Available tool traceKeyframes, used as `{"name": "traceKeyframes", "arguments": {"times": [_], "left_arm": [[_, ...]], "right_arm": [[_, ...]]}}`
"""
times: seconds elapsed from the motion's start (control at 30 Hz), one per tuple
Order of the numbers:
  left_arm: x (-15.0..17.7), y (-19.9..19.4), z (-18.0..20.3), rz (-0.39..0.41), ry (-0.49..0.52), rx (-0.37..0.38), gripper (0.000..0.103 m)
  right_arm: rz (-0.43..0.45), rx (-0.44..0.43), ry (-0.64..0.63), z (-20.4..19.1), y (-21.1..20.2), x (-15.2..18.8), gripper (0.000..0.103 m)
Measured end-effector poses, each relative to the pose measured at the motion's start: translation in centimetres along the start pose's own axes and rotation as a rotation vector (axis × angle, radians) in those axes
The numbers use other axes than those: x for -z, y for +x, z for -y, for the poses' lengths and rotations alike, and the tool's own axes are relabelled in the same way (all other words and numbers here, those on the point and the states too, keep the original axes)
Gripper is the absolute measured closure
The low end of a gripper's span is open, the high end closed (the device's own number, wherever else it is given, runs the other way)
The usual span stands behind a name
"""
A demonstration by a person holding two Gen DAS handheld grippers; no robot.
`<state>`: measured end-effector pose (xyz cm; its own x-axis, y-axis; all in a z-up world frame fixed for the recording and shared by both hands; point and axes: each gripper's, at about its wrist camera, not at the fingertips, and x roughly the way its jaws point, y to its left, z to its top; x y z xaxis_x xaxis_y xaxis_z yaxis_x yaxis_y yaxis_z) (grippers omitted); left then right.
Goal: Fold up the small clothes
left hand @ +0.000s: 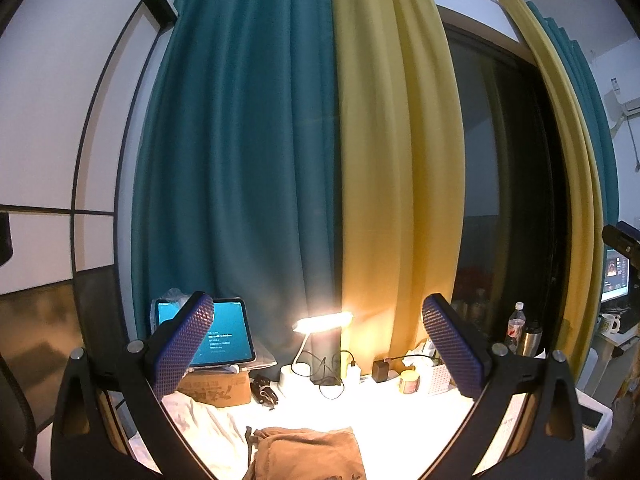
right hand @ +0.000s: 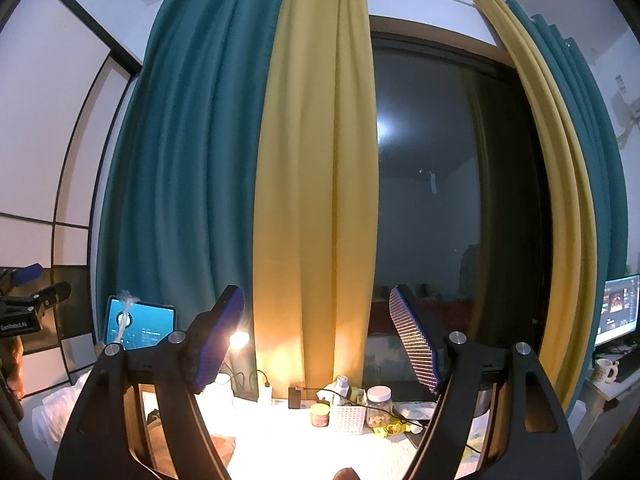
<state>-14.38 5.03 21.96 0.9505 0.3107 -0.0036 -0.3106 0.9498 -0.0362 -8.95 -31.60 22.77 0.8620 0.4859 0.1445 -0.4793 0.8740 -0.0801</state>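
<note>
White-covered bench (left hand: 384,412) carried a rumpled brown cloth garment (left hand: 308,454) at its near edge, low in the left wrist view, below and between the spread fingers of the left tool (left hand: 320,344). Left tool stood wide open, empty, aimed above the cloth. Right tool (right hand: 316,344) also open and empty; only a brown fold (right hand: 218,448) showed at its lower left. Judgement: the garment lay nearer the left tool. Its long axis could not be told, the cloth being cut off by the frame.

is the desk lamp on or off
On. The desk lamp has a brightly glowing head that throws warm light over the white table and the yellow curtain behind it.
</note>
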Motion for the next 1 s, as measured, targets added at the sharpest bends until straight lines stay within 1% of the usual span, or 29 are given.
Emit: {"name": "traceKeyframes", "arguments": {"times": [1.0], "left_arm": [[0.62, -0.26, 0.45, -0.018, -0.002, -0.004, 0.0]], "right_arm": [[-0.026, -0.006, -0.004, 0.39, 0.78, 0.75, 0.025]]}}
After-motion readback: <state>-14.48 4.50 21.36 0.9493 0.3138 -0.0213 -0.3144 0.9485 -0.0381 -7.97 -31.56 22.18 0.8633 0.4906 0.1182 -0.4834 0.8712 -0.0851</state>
